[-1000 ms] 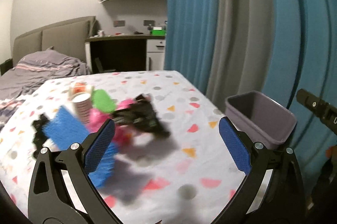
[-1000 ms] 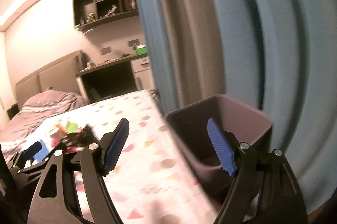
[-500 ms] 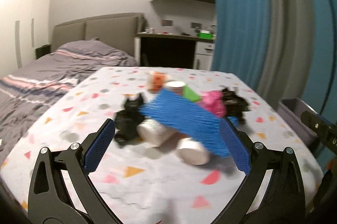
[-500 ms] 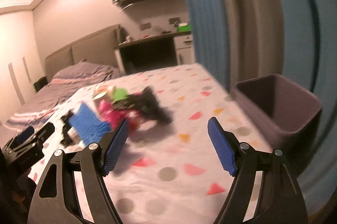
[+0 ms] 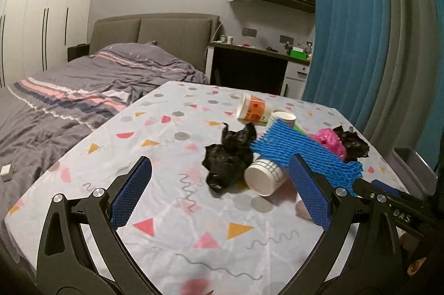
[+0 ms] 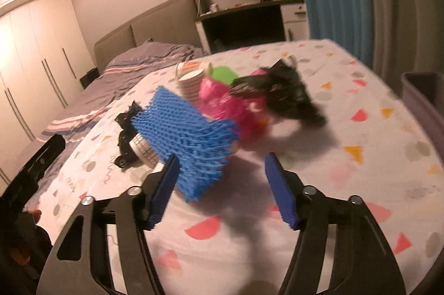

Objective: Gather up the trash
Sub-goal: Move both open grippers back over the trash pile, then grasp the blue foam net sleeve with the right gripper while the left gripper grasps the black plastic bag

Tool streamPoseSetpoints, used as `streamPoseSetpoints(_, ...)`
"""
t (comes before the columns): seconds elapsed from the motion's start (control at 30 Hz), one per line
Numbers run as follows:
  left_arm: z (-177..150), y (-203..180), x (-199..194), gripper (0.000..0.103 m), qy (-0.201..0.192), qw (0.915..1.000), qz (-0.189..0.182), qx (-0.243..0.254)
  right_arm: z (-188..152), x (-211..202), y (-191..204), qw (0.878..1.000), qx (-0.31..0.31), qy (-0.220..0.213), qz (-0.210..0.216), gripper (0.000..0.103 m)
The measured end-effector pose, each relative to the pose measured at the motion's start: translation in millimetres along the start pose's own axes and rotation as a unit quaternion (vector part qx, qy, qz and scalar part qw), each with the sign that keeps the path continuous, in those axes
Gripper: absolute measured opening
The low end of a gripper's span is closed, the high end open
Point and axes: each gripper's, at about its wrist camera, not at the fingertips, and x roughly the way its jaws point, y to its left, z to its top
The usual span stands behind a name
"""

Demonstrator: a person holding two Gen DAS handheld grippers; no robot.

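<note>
A table [image 5: 172, 214] draped in a white cloth printed with coloured triangles and dots carries a heap of litter. On it lie crumpled black bags [image 5: 229, 159], paper cups [image 5: 263, 179], blue foam netting [image 5: 302, 153] and a pink bag [image 5: 328, 140].

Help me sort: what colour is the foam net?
Bright blue foam net, clearest in the left wrist view.

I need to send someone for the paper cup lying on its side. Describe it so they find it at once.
On the patterned tablecloth, find the trash pile. At its near edge, beside the crumpled black bag, lies the tipped white cup, partly under the blue foam net. It alone has a dark grid print and its open mouth faces you.
</note>
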Motion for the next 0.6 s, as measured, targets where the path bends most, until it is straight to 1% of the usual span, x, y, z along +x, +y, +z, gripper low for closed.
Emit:
streamPoseSetpoints(0.07, -1.2, 4.5, -0.2, 0.097, 0.0, 1.0, 0.001, -0.003, 0.1, 8.0, 3.0, 1.0, 0.003, 0.01, 0.008, 0.057)
streamPoseSetpoints(0.1, -1.6, 6.3, -0.1, 0.097, 0.0, 1.0, 0.001, -0.004, 0.2, 11.1, 4.4, 1.0, 0.004, 0.014, 0.011, 0.052)
streamPoseSetpoints(0.13, -1.9, 7.5, 0.3, 0.097, 0.0, 1.0, 0.001, -0.005, 0.6, 13.0, 5.4, 1.0, 0.004, 0.016, 0.012, 0.044)
streamPoseSetpoints(0.23, -2.4, 9.7, 3.5, 0.097, 0.002, 1.0, 0.001, -0.003, 1.5, 12.5, 10.5, 1.0, -0.005, 0.016, 0.016, 0.029)
streamPoseSetpoints(0.27, -2.7, 9.8, 4.0, 0.097, 0.003, 1.0, 0.001, -0.002, 1.5, 10.1, 13.7, 1.0, -0.013, 0.011, 0.018, 0.026)
streamPoseSetpoints(0.3, -3.3, 10.1, 5.4, 0.097, 0.004, 1.0, 0.0, -0.001, 1.4, 8.3, 15.8, 1.0, -0.021, 0.008, 0.016, 0.016)
streamPoseSetpoints(0.33, -3.7, 10.5, 6.7, 0.097, 0.006, 1.0, 0.0, -0.002, 1.4, 7.1, 17.0, 1.0, -0.026, 0.006, 0.014, 0.01)
streamPoseSetpoints(0.4, -4.5, 10.3, 8.7, 0.097, 0.009, 0.9999, -0.003, -0.004, 1.1, 4.0, 20.8, 0.999, -0.035, 0.0, 0.013, 0.006)
streamPoseSetpoints(0.43, -4.7, 10.0, 9.7, 0.097, 0.011, 0.9999, -0.005, -0.005, 1.6, 2.4, 21.5, 0.999, -0.039, -0.003, 0.012, 0.005)
streamPoseSetpoints(0.53, -4.7, 8.6, 13.5, 0.097, 0.014, 0.9999, -0.01, -0.001, 5.5, -12.1, 27.8, 0.998, -0.057, -0.032, 0.011, 0.004)
streamPoseSetpoints(0.6, -3.0, 8.3, 18.4, 0.097, 0.019, 0.9996, -0.019, -0.001, 10.2, -23.5, 34.2, 0.996, -0.072, -0.055, 0.005, 0.004)
